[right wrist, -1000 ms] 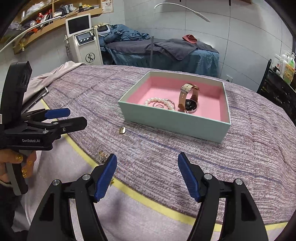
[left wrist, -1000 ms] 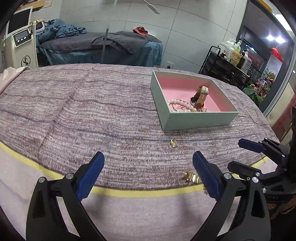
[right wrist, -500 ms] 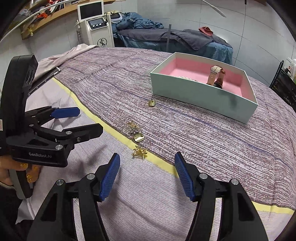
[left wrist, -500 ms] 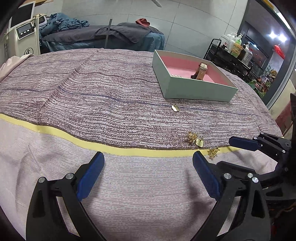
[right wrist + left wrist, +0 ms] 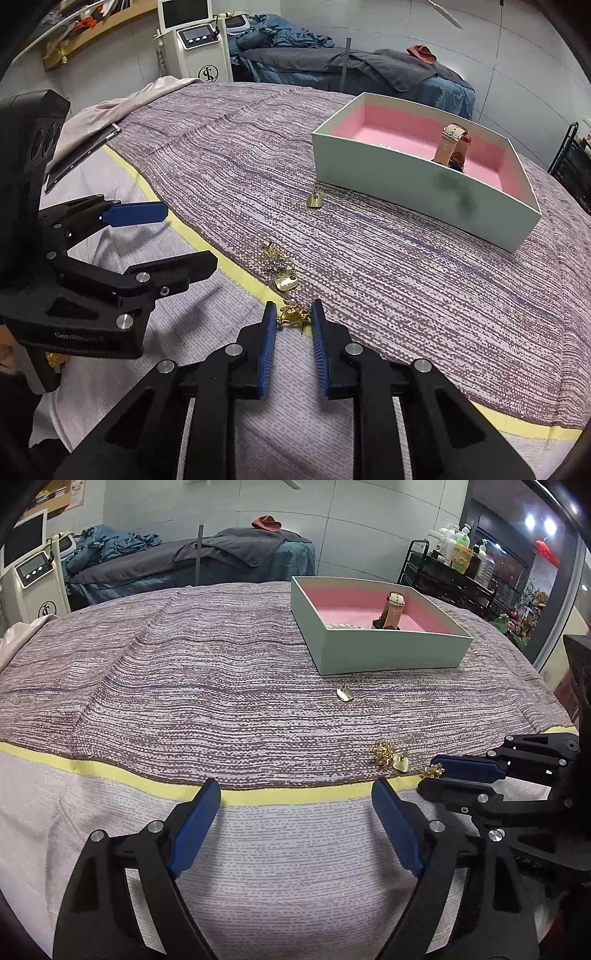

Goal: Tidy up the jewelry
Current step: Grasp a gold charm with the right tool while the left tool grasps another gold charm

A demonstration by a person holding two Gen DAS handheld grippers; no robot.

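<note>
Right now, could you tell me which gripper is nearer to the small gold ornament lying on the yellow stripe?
The right gripper: its fingers flank the gold ornament. The left gripper hangs open off to the side, apart from it.

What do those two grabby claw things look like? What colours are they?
Both are black plastic, built of chunky angled bars joined by round silver bolts. Each left claw finger ends in a long, flat blue pad. The right claw matches it. White "GenRobot" lettering marks the left one's side. No cables or sleeves show.
</note>
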